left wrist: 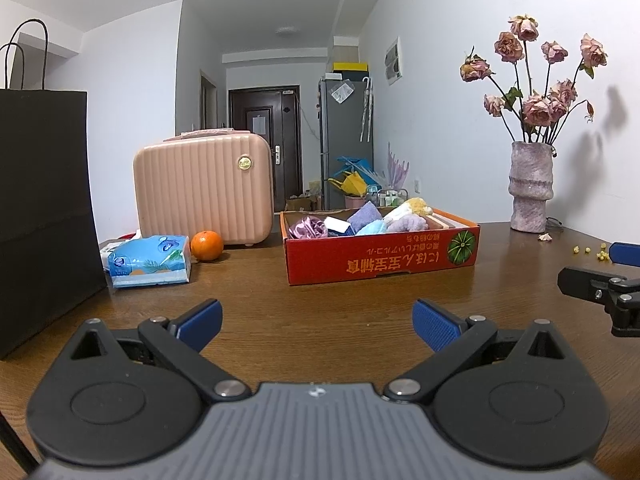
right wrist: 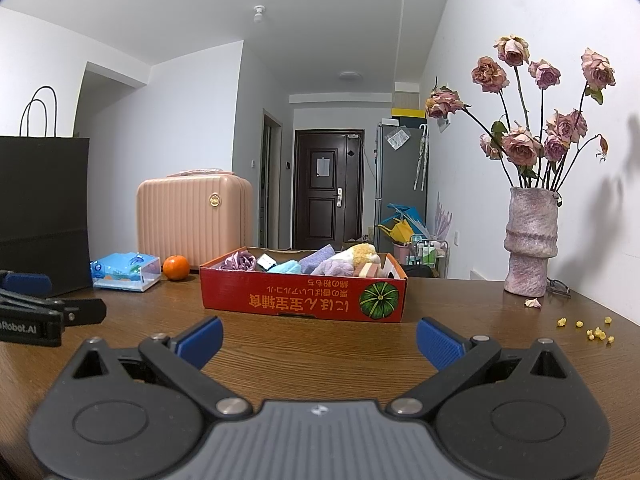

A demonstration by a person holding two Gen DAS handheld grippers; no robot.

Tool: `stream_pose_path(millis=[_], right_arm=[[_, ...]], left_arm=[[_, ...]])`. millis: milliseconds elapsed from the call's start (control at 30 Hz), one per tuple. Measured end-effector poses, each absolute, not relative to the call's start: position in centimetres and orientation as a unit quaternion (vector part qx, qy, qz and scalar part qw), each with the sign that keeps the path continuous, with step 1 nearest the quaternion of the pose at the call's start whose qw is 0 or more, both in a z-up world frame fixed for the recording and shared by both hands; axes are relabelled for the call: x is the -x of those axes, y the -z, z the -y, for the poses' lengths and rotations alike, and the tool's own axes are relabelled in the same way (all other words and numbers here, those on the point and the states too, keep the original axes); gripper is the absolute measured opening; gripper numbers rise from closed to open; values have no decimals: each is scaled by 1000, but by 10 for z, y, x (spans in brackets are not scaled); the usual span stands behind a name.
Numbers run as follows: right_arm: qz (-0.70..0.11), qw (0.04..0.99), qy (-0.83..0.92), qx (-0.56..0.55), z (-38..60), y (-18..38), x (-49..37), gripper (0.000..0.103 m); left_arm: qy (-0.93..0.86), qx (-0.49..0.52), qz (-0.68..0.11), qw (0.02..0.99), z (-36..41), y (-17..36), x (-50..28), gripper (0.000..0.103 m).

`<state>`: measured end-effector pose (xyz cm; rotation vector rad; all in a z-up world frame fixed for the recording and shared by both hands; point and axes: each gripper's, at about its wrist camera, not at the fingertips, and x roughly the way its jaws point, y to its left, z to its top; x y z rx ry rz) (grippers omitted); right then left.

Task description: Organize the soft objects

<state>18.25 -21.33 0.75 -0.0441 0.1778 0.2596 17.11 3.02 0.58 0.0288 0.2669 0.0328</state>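
We start at our two grippers: the left gripper has its blue pads spread wide w/ nothing between them, only bare wooden table showing in the gap; the right gripper is the same, wide apart and empty. Both hover low over the table, side by side, facing a red cardboard box a bit ahead. The soft objects (purple, lilac, teal, yellow & white cloths or sponges, plus a shiny purple scrunchie-like thing) sit piled inside that box, none on the table that we can see. We judge this fits either soft things already gathered in the box, or a box of things waiting to be sorted; the pics don't settle which, so we name no next move. Writing: the box front carries upside-down yellow East Asian script beside a green pumpkin picture, too inverted for us to read; the left gripper's body, seen from the right wrist view, shows "Robot.AI", partly cut off. Farther out: a blue tissue pack, an orange, a pink case, a black paper bag, and a vase of dried roses.
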Motion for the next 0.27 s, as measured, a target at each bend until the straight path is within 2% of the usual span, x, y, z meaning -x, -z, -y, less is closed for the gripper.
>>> stream_pose_path(millis=[267], right_arm=[[-88,987,-129,22,213,-8,-182,103]], left_arm=[[-9,-18,-128,992,-30,-4,-169,103]])
